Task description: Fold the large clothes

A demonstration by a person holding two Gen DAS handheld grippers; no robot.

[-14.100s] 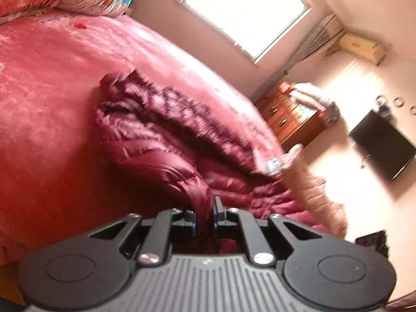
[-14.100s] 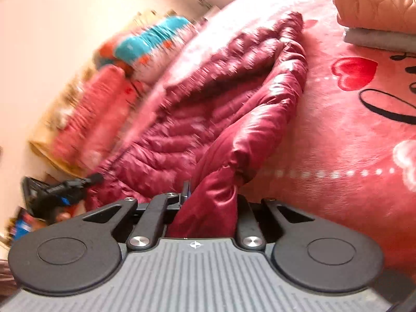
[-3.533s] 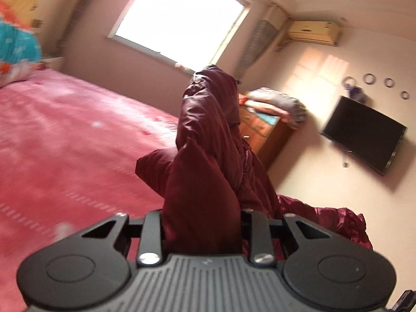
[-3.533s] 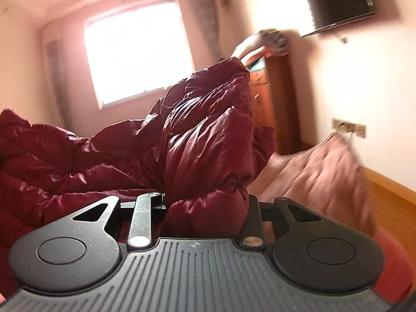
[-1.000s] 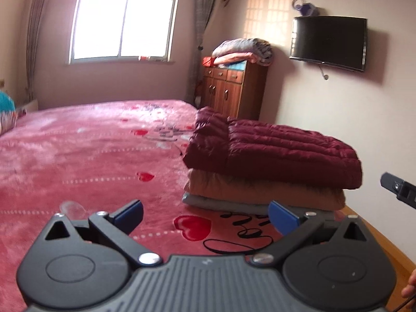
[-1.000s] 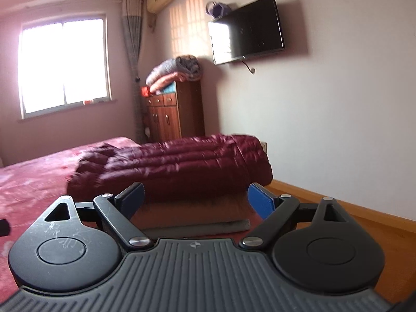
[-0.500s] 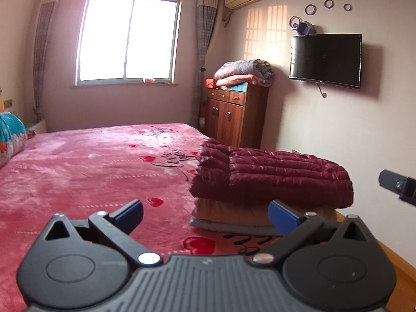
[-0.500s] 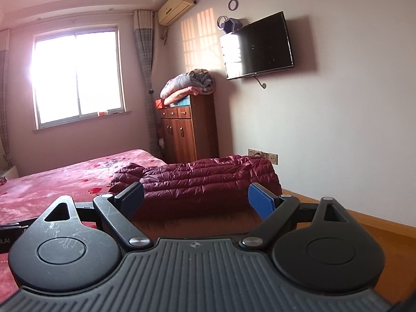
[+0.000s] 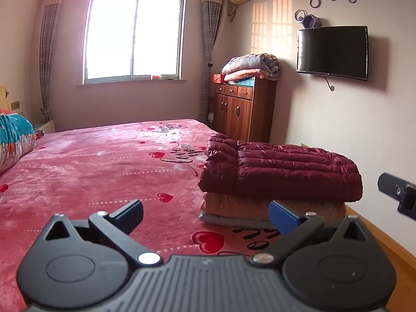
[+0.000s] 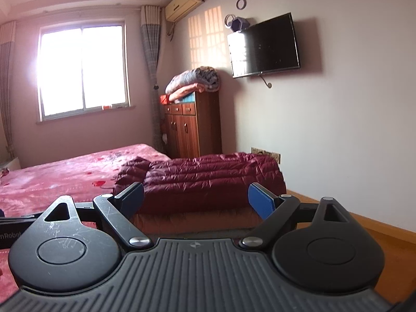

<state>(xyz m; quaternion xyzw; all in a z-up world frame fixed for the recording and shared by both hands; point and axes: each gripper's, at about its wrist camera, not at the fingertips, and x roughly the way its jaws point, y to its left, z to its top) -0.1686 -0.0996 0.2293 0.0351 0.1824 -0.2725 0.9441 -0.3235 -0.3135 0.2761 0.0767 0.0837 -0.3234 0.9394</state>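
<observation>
- Since 3.5 s ago both grippers have let go of the maroon down jacket (image 9: pixel 280 173); it then filled each gripper's jaws in a bunched mass and now lies folded on top of a stack.
- Compared with 0.5 s ago the stack sits a little lower in both views; otherwise nothing on the bed has shifted.
- Left gripper (image 9: pixel 205 214): jaws spread wide, nothing between the blue pads, held above the pink bedspread (image 9: pixel 91 166) and apart from the jacket.
- Right gripper (image 10: pixel 195 199): also spread wide and empty, with the jacket seen through the gap between its pads but not touched.
- Jacket position: near the corner of the bed closest to the TV wall, resting on a folded tan garment (image 9: pixel 234 205), which rests on a grey one (image 9: pixel 223 219).
- Long axis: runs left to right in both views, quilting seams along it; the bulkier rounded end, possibly collar or hood, points toward the middle of the bed.
- Hidden or cut off: the right pad of the left gripper covers part of the stack's front edge; in the right wrist view the gripper body hides most of the lower layers.
- A black part (image 9: pixel 397 195) at the right edge of the left wrist view is cut off; probably the other gripper, unconfirmed.
</observation>
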